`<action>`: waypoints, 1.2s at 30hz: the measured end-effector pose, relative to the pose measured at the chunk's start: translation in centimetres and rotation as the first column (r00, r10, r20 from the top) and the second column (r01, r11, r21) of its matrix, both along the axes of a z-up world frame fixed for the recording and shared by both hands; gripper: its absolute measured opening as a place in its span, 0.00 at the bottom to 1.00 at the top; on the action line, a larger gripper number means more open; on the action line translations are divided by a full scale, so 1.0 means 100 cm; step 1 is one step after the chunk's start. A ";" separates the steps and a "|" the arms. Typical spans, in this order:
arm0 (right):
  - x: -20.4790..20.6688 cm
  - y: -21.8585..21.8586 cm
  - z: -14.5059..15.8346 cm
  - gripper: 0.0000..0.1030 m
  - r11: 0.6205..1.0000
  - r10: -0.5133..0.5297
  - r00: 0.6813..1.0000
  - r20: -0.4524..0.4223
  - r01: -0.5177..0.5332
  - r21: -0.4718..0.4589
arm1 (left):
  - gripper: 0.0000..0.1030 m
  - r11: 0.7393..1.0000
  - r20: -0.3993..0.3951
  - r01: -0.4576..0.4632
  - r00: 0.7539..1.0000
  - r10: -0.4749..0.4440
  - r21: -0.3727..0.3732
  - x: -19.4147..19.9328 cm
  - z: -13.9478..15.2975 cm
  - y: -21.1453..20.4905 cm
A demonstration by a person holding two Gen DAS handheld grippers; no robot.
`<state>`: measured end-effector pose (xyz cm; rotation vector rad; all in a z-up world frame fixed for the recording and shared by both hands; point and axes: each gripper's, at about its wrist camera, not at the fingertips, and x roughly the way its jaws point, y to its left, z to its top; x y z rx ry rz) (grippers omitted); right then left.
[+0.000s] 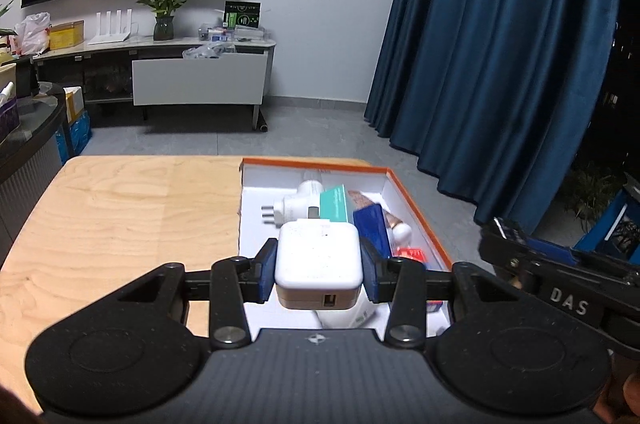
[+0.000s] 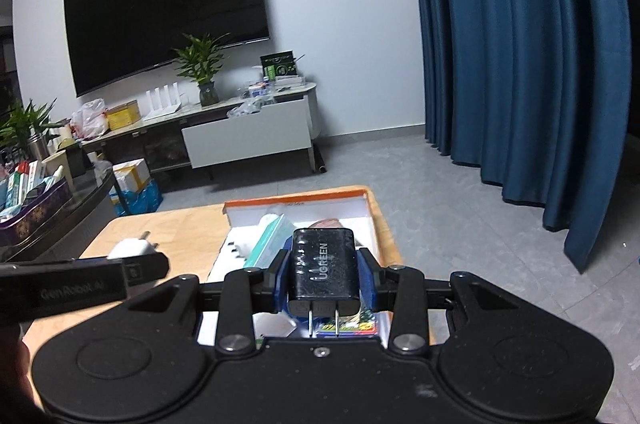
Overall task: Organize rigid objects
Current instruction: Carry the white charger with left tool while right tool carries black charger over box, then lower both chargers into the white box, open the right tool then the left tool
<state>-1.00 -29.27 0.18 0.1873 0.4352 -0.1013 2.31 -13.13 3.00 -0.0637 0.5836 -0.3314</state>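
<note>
- Your left gripper (image 1: 319, 270) is clenched on a white charger (image 1: 319, 262); both blue pads (image 1: 267, 272) press its sides, and its USB port faces you.
- The white charger hangs above the near end of the box (image 1: 420, 208), clear of the contents below.
- Your right gripper (image 2: 323, 274) is clenched on a black charger (image 2: 323, 266) marked UGREEN; its two prongs point back toward you.
- The black charger also hangs over the near end of the box, above a colourful pack (image 2: 352, 328).
- The box, white inside with an orange rim, sits on the table (image 1: 120, 224) along its right edge, reaching the far right corner.
- Inside the box, toward its far end, lie a white plug adapter (image 1: 296, 208), a teal carton (image 1: 335, 204) and a blue carton (image 1: 372, 228); a red pack (image 1: 412, 253) lies by the right wall.
- The left half of the table carries nothing in the left wrist view.
- In the right wrist view, your left gripper crosses the left side, with its held white charger showing above it.
- Beyond the table stand a TV (image 2: 168, 24), a cabinet (image 2: 248, 136) with a plant (image 2: 202, 64), and blue curtains (image 2: 520, 64).
</note>
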 end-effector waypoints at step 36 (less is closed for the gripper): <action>0.014 -0.001 -0.021 0.42 1.000 -0.007 0.997 -0.075 0.007 0.002 | 0.41 0.999 -0.067 0.008 0.998 -0.005 0.045 -0.016 -0.024 -0.016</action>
